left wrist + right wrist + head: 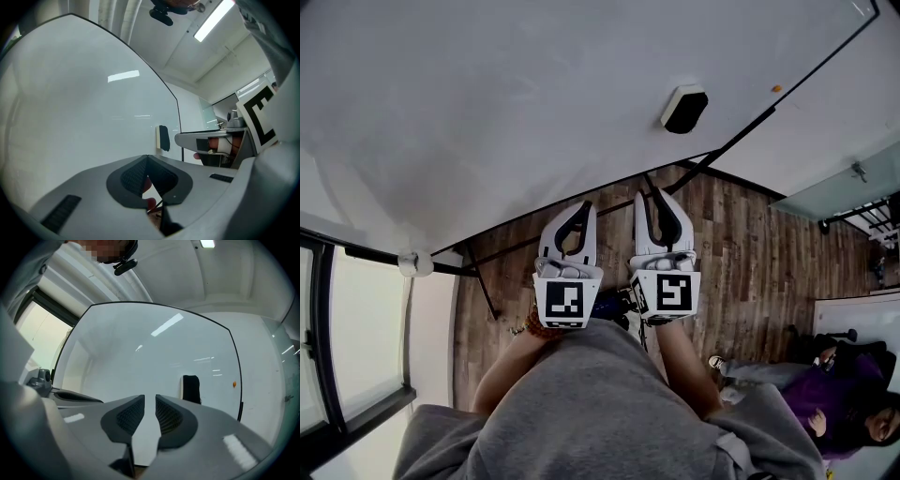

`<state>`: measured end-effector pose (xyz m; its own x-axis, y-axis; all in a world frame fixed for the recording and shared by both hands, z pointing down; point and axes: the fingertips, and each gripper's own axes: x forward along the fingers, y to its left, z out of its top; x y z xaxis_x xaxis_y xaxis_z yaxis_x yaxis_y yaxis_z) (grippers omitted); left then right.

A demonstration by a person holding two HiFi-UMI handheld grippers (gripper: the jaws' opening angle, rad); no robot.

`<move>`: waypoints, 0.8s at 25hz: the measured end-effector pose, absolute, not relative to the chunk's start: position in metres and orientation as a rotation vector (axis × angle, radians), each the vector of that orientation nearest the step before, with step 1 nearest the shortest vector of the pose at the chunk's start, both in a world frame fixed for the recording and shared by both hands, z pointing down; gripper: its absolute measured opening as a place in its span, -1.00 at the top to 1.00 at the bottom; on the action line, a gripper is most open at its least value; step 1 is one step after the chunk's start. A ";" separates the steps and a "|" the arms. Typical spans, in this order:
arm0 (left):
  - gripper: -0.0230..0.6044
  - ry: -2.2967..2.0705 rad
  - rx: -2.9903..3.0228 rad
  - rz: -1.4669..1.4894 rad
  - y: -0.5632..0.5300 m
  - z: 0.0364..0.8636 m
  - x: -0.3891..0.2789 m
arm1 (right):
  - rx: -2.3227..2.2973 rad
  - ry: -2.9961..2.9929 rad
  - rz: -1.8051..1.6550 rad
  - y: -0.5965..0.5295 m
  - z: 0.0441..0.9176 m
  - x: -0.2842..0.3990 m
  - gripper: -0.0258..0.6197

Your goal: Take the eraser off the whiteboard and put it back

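Note:
The black eraser with a pale back sticks to the whiteboard, toward its right side. Both grippers hover side by side below the board's lower edge, pointing at it and apart from the eraser. My left gripper is shut, its pads meeting at the tip with nothing in them. My right gripper is open by a narrow gap and holds nothing. In the left gripper view the eraser lies ahead, right of the closed tips. From the right gripper the eraser is ahead to the right.
A small orange dot marks the board right of the eraser. The board's black stand legs cross the wooden floor. A seated person is at lower right. A window runs along the left.

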<state>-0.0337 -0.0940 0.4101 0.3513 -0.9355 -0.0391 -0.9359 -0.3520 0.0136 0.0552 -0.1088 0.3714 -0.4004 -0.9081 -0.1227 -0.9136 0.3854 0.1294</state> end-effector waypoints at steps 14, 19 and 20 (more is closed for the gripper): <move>0.91 1.778 -2.569 0.058 -0.094 0.410 -0.035 | -1.716 2.601 0.301 -0.107 0.376 0.052 0.89; 0.91 1.776 -2.580 0.045 -0.094 0.412 -0.033 | -1.721 2.594 0.289 -0.108 0.378 0.055 0.89; 0.91 1.777 -2.581 0.045 -0.094 0.412 -0.033 | -1.721 2.591 0.284 -0.108 0.379 0.055 0.89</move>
